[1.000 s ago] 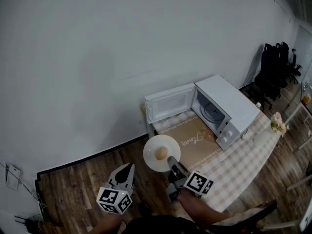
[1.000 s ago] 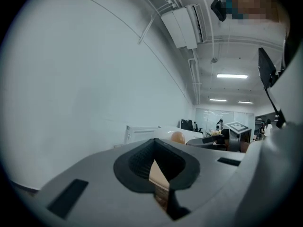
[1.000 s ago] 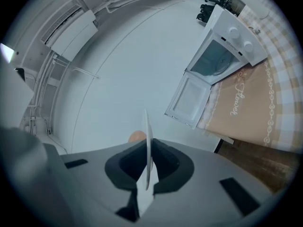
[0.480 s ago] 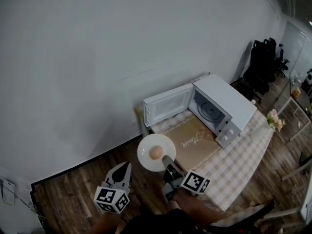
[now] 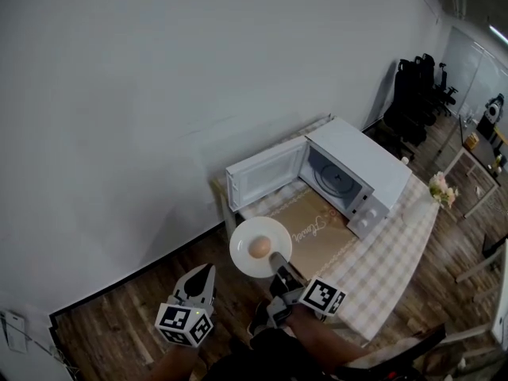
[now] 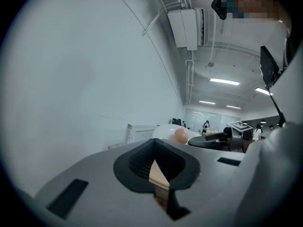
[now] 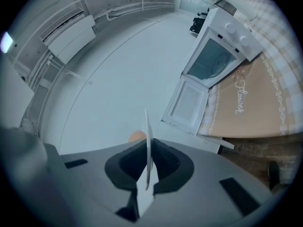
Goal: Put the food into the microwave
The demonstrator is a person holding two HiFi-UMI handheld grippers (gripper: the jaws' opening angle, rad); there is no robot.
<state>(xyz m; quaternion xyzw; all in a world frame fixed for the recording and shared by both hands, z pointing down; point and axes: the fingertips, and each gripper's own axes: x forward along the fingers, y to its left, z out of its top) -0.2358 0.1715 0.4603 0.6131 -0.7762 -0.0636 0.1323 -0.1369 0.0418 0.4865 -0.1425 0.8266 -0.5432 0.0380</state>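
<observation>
A white plate (image 5: 260, 247) with a round brown piece of food (image 5: 259, 248) hangs in the air over the wooden floor, short of the table. My right gripper (image 5: 279, 260) is shut on the plate's near rim; in the right gripper view the plate (image 7: 147, 141) stands edge-on between the jaws (image 7: 147, 169), with the food (image 7: 136, 136) just behind it. The white microwave (image 5: 349, 173) stands on the table with its door (image 5: 262, 177) swung open to the left. My left gripper (image 5: 208, 271) hovers to the left of the plate, shut and holding nothing (image 6: 156, 171).
The table carries a checked cloth (image 5: 389, 268) and a brown mat (image 5: 313, 232) in front of the microwave. A small bunch of flowers (image 5: 439, 187) stands at the table's right end. Black office chairs (image 5: 413, 94) line the far right. A white wall runs behind.
Both grippers have shifted a little toward the table, the plate still level in the right one. The microwave now shows further left and higher in the head view.
</observation>
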